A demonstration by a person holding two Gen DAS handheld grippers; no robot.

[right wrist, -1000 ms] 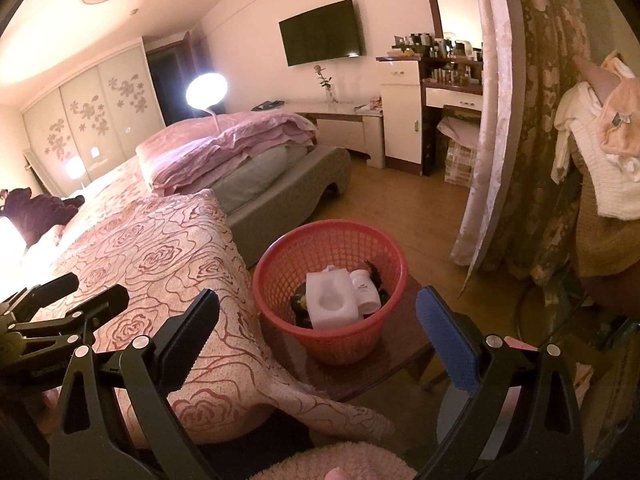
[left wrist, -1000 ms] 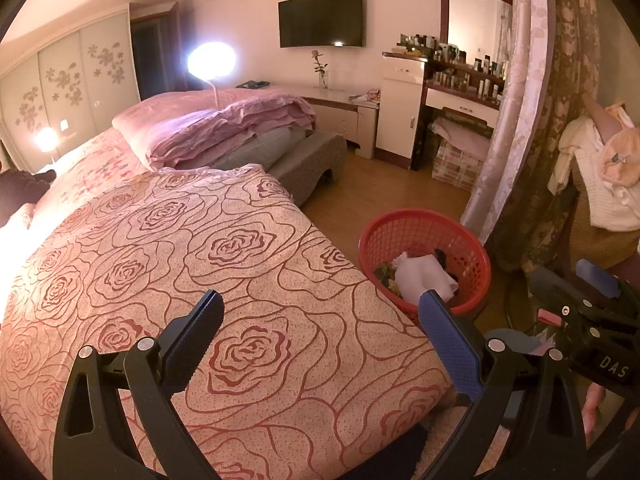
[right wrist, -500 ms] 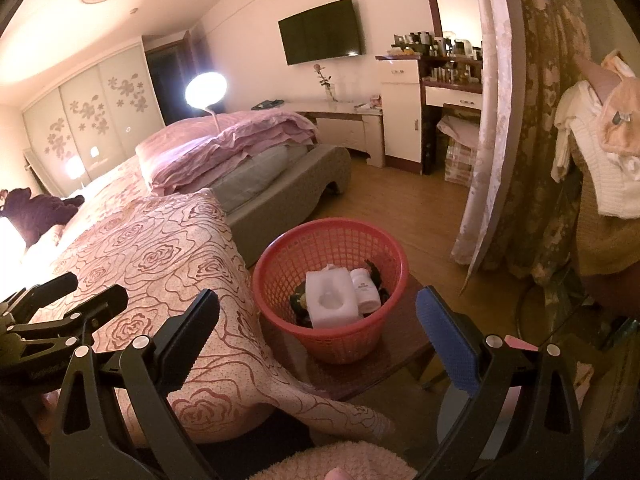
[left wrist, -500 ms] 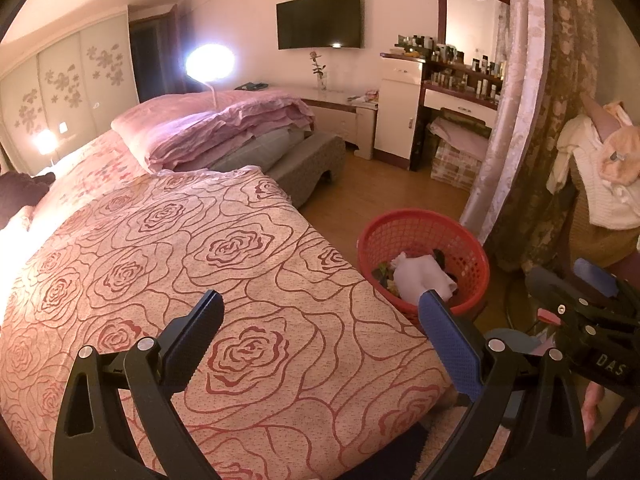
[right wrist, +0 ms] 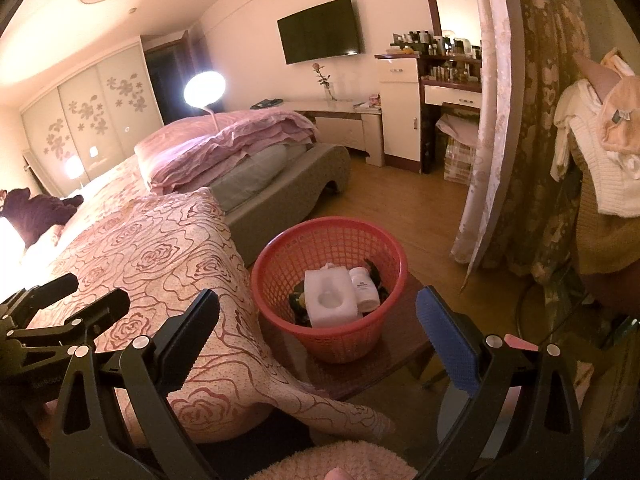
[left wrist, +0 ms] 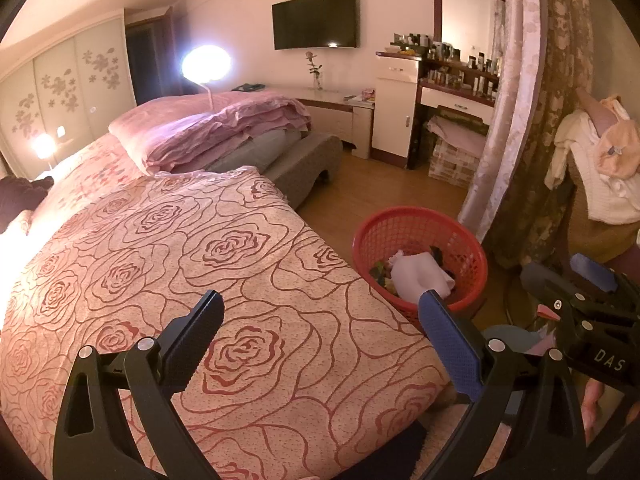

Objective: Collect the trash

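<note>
- A round red plastic mesh basket (right wrist: pixel 330 288) stands on a dark wooden stool (right wrist: pixel 400 354) just right of the bed's near corner; inside it lie a white foam block with a round hollow (right wrist: pixel 329 300), a small white bottle (right wrist: pixel 365 286) and dark scraps.
- The right gripper (right wrist: pixel 318 312) hangs above and on the near side of the basket, its black finger (right wrist: pixel 192 330) and blue-padded finger (right wrist: pixel 446 340) spread wide with nothing between them; the basket shows in the gap.
- The left gripper (left wrist: pixel 320 330) hovers over the bedspread, fingers likewise held wide apart and empty; in its view the red basket (left wrist: pixel 420 254) sits to the right and farther off, just past the blue finger's tip.
- Each tool shows in the other's camera: the left gripper at the near left edge of the right wrist view, the right gripper at the near right edge of the left wrist view.
- Against the frames from one second and half a second ago, both grippers keep the same spread and nearly the same position; the basket and its contents have not shifted.
- The pink rose-patterned bedspread (left wrist: pixel 192 264) covers the bed, with folded pink quilts (left wrist: pixel 224 132) piled at the far end.
- Farther off: a glowing round lamp (left wrist: pixel 206 63), a wall-mounted black television (left wrist: pixel 314 20), a white dressing table crowded with bottles (left wrist: pixel 452 80), and a floral curtain (left wrist: pixel 532 100) at right.
</note>
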